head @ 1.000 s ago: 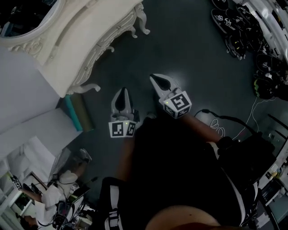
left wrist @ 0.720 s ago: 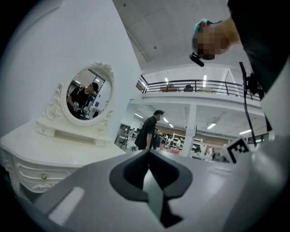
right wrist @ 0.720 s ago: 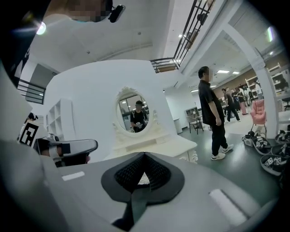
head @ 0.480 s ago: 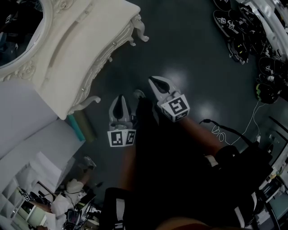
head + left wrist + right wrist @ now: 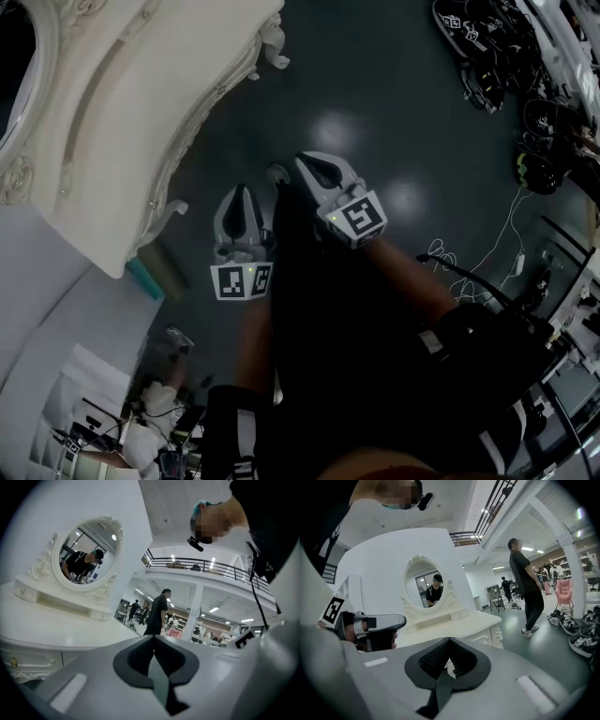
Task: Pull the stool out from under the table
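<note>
No stool shows in any view. The white carved dressing table [image 5: 122, 112] fills the upper left of the head view, one curled leg [image 5: 169, 208] near my left gripper. Its oval mirror [image 5: 86, 550] stands on the tabletop [image 5: 56, 625]. My left gripper [image 5: 239, 199] hangs over the dark floor just right of that leg, shut and empty, its tips meeting [image 5: 153, 638]. My right gripper [image 5: 314, 169] is beside it, a little farther forward, also shut on nothing [image 5: 449, 641]. The right gripper view shows the table [image 5: 459, 620], mirror [image 5: 424, 588] and left gripper [image 5: 370, 630].
Black gear with square markers [image 5: 487, 56] lies heaped at the top right of the floor. White cable [image 5: 469, 262] trails at the right. A teal roll [image 5: 145, 278] lies by the table's near end. A person [image 5: 525, 588] stands right of the table.
The head view has moved toward the table, which now fills more of the upper left. Both grippers drifted slightly left and up in the frame and stayed shut.
</note>
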A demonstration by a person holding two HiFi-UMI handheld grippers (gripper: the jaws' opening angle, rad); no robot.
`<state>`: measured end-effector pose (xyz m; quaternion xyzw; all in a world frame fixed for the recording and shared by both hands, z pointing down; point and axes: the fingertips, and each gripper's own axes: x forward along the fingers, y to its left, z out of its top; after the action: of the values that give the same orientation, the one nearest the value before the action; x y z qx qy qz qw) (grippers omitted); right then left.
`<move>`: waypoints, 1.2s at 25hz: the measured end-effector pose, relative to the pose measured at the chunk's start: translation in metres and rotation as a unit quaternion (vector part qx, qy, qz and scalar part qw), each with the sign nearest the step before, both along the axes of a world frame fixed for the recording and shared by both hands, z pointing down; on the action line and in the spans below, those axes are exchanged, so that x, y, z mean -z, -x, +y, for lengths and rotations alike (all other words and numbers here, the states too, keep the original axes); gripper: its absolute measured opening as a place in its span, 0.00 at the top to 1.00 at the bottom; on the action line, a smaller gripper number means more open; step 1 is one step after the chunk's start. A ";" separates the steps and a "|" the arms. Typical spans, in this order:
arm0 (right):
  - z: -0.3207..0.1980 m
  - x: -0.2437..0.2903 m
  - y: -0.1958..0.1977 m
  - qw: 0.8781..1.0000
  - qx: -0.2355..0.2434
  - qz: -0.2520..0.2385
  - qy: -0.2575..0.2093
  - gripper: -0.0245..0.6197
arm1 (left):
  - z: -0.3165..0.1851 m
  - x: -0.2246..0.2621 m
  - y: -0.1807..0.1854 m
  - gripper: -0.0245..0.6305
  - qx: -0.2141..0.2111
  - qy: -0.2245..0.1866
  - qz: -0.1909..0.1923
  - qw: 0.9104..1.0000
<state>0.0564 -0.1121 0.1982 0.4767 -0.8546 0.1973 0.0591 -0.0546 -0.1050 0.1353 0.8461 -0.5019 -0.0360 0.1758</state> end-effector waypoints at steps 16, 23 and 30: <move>-0.072 -0.204 -0.010 1.000 -0.018 0.007 -0.013 0.96 | -0.050 -0.179 -0.006 0.95 0.016 -0.006 0.019 1.000; -0.104 -0.300 -0.002 1.000 -0.023 -0.004 -0.016 0.96 | -0.072 -0.264 0.008 0.95 0.011 -0.014 0.017 1.000; -0.139 -0.382 0.014 0.999 -0.015 -0.014 -0.036 0.95 | -0.093 -0.358 0.033 0.95 0.030 -0.027 0.018 0.999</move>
<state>0.0422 -0.2516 0.5799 0.4884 -0.8547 0.1737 0.0264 -0.0873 -0.1982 0.4934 0.8344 -0.5224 -0.0699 0.1611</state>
